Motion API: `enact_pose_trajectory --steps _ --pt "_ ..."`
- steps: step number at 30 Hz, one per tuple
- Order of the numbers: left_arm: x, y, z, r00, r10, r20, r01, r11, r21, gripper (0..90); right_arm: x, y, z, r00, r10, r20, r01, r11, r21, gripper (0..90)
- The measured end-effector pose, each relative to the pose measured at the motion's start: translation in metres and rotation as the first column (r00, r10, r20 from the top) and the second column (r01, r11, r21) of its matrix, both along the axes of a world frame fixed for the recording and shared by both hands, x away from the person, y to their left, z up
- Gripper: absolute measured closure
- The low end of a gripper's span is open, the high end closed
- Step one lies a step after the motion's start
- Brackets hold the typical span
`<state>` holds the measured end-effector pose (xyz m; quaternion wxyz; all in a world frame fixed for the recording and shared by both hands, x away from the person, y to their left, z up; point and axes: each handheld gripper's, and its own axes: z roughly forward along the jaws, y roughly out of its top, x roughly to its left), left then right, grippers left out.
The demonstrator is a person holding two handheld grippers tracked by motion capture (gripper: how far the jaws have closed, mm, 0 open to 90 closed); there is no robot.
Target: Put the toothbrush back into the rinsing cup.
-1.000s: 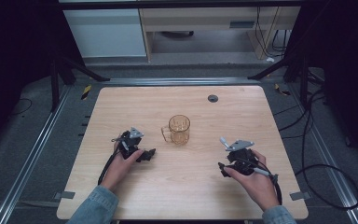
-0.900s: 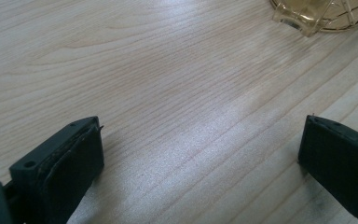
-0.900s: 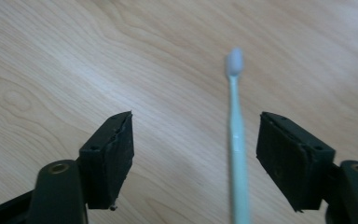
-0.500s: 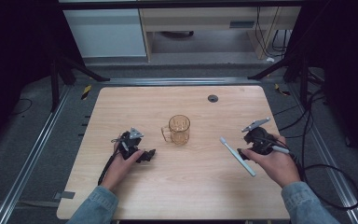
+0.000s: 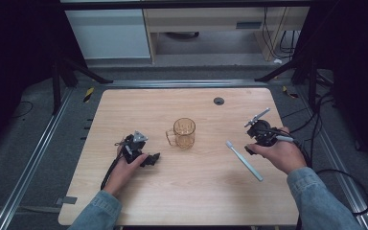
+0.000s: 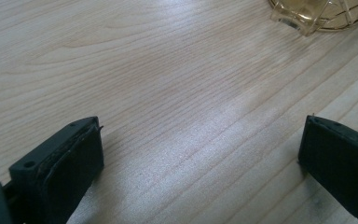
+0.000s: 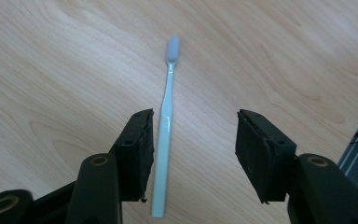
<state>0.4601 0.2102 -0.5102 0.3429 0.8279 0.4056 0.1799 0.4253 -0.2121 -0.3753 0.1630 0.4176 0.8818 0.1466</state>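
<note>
A clear amber mug (image 5: 184,132) stands upright at the middle of the wooden table (image 5: 191,196). A pale toothbrush (image 5: 244,160) lies flat to its right, head towards the mug. My right gripper (image 5: 250,139) hovers just right of the brush. In the right gripper view its gripper (image 7: 193,135) is open and its jaws have just been closing, with nothing between them. The toothbrush (image 7: 168,107) lies on the table below, beside one jaw. My left gripper (image 5: 152,158) rests left of the mug, open wide (image 6: 200,140) over bare wood, with the mug's base (image 6: 317,14) ahead.
A small dark round grommet (image 5: 219,100) sits in the table near its far edge. Metal rails (image 5: 38,153) run along both sides. Cabinets (image 5: 110,33) and cables lie beyond the far edge. Bare wood stretches along the table's front.
My right hand has lifted and moved away to the right, and the toothbrush now lies in plain sight on the table. Its jaws stand narrower. The left hand and the mug have stayed put.
</note>
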Motion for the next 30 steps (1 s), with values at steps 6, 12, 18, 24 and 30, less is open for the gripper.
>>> enact_pose_trajectory --steps 6,12,18,24,30 --pt "0.0 0.0 0.0 1.0 0.003 -0.001 -0.003 1.0 -0.002 0.0 0.008 0.008 -0.008 0.9991 0.019 -0.039 -0.019 1.0 -0.007 53.9" --pt "0.0 0.0 0.0 1.0 0.002 -0.001 -0.002 1.0 -0.002 0.0 0.014 0.011 -0.015 0.9971 0.018 -0.074 -0.019 1.0 -0.01 58.2" --pt "0.0 0.0 0.0 1.0 0.002 -0.001 -0.002 1.0 -0.002 0.0 0.022 0.008 -0.019 0.9948 -0.007 -0.101 0.007 1.0 -0.005 62.6" --pt "0.0 0.0 0.0 1.0 0.001 0.0 -0.001 1.0 0.0 0.0 0.026 0.009 -0.021 0.9926 -0.015 -0.12 0.014 1.0 -0.013 64.6" --pt "0.0 0.0 0.0 1.0 0.001 0.0 -0.001 1.0 0.0 0.0 0.031 0.011 -0.024 0.9899 -0.007 -0.142 0.004 1.0 -0.017 67.3"
